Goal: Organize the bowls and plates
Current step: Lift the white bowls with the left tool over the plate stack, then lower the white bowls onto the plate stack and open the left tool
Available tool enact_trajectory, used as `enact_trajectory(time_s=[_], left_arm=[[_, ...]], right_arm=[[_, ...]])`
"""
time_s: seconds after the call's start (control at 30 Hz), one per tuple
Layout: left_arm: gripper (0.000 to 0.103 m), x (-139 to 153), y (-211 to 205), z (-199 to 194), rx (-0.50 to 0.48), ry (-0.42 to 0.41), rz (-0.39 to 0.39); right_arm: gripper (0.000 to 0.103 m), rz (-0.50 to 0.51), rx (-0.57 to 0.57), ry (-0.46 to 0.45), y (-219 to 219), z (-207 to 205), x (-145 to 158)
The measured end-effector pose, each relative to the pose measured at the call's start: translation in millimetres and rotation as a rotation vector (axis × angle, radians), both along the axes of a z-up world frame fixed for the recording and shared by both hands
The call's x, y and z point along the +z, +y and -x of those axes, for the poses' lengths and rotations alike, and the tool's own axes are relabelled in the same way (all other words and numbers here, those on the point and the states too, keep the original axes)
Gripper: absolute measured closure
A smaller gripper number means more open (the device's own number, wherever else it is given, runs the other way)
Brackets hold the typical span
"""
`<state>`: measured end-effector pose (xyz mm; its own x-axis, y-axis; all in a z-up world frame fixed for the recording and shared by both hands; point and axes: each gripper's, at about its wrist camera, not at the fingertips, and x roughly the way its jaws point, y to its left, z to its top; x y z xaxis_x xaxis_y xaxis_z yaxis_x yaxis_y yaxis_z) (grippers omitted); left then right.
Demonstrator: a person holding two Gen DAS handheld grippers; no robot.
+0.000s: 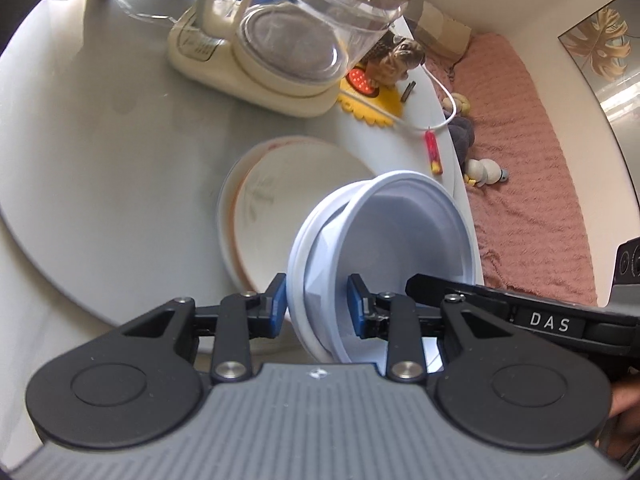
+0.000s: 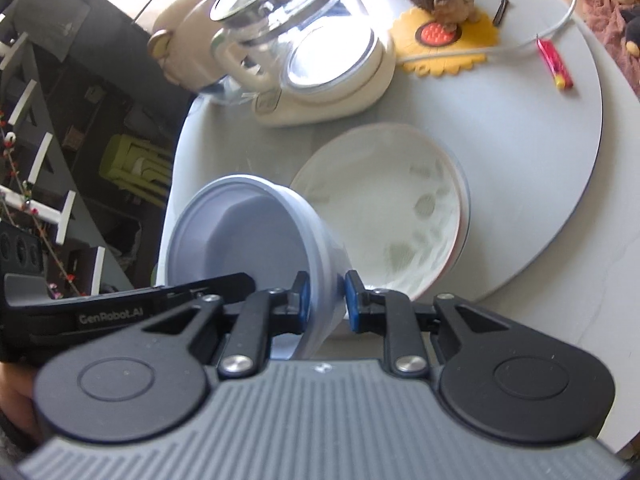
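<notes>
A pale blue bowl (image 1: 400, 236) is held tilted above the round grey table (image 1: 100, 140). My left gripper (image 1: 318, 306) is shut on its near rim, one pad inside and one outside. My right gripper (image 2: 326, 302) is shut on the opposite wall of the same bowl (image 2: 248, 232). Each gripper's finger shows in the other's view. Behind the bowl a white patterned plate (image 1: 272, 192) lies on the table on top of another plate; it also shows in the right wrist view (image 2: 400, 204).
A glass kettle on a cream base (image 1: 288, 40) stands at the back of the table. A yellow flower-shaped mat with a dog figurine (image 2: 444, 4), a white cable and a red lighter (image 2: 554, 64) lie near the table's edge. A pink bedspread (image 1: 540, 160) lies beyond.
</notes>
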<state>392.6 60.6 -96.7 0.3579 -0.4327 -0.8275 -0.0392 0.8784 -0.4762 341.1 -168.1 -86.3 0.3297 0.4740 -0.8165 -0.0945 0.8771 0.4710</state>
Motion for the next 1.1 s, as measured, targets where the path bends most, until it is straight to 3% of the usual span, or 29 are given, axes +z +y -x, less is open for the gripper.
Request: enact_trajectory(time_s=[0.23,0.37,0.6,0.9,1.1], left_arm=[[0.068,-31.8,-10.4,-38.5,0.019,0.036,-0.005],[0.068,-53.9,-8.7,-53.3,0.064,0.082,0.040],[0.068,-72.6,-8.1,-69.0,0.089,0.104,0.018],[0.067,-71.0,-11.9,-69.2,0.079,0.095,0.005],[0.060,-51.9,-8.5,-58.7,0.085,0.072,-0.023]], right_arm=[[0.081,0.000,-0.023,0.043,-14.5,-31.4,-17.6],[0.081,0.008,-0.031,0.074,-17.4,-45.4,-33.1],[0.081,0.024,-0.045,0.097,-17.3,-57.4,-53.0],[0.080,0.030,-0.062,0.114,-19.2,-58.8,-63.6],[0.078,0.040,-0.064,0.085,-21.7,-53.0,-54.4]])
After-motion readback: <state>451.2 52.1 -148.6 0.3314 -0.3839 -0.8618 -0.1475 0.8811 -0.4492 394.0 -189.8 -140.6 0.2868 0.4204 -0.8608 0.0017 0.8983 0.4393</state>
